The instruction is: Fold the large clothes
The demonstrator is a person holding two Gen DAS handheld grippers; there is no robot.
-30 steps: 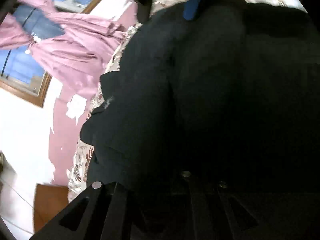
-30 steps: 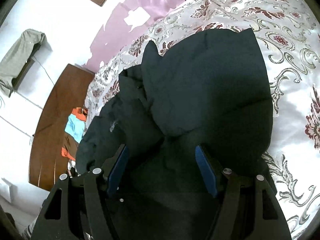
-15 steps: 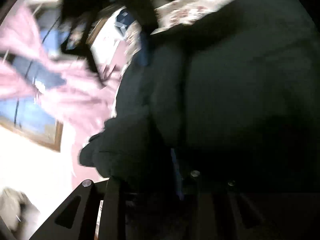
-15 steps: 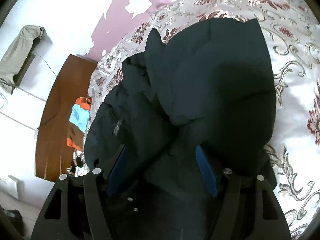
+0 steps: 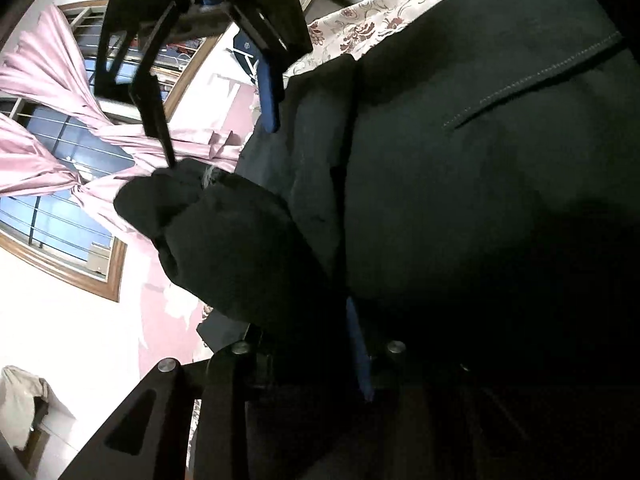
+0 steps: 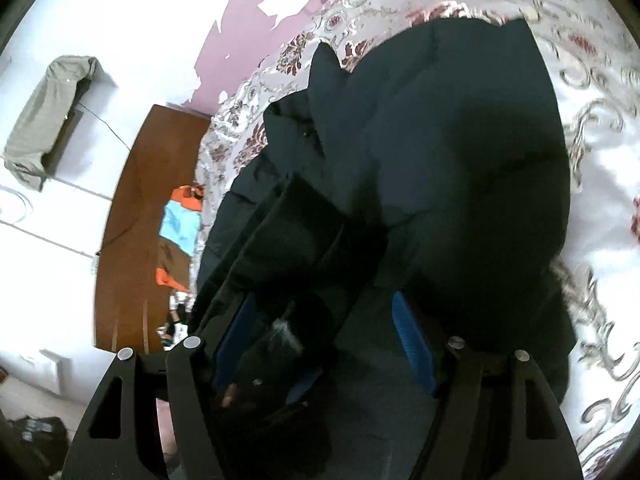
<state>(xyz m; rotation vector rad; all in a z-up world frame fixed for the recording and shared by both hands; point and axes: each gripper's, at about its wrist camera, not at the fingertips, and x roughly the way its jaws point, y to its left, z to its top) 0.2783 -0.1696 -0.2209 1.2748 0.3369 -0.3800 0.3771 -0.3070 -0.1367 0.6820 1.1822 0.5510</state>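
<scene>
A large dark coat [image 6: 460,168] lies bunched on the bed and fills most of the left wrist view [image 5: 480,200]. My left gripper [image 5: 300,332] is low against it. Its jaws are opening, with a thick dark fold between the fingers and one blue pad [image 5: 356,344] showing. My right gripper [image 6: 324,340] stands open over the coat's near edge, blue pads wide apart, with a rolled fold carrying a tuft of grey fur [image 6: 284,328] between them. In the left wrist view the right gripper [image 5: 220,140] hangs above that fold.
The floral bedspread [image 6: 600,160] surrounds the coat. A brown wooden board [image 6: 132,220] with orange and blue cloth [image 6: 180,224] runs along the bed's left side. A grey garment [image 6: 48,112] hangs on the white wall. Pink curtains [image 5: 52,128] frame a window.
The left view has swung and rolled, bringing the right gripper into sight. The left jaws have parted. A coat fold has come in between the right fingers; the right gripper has stayed put.
</scene>
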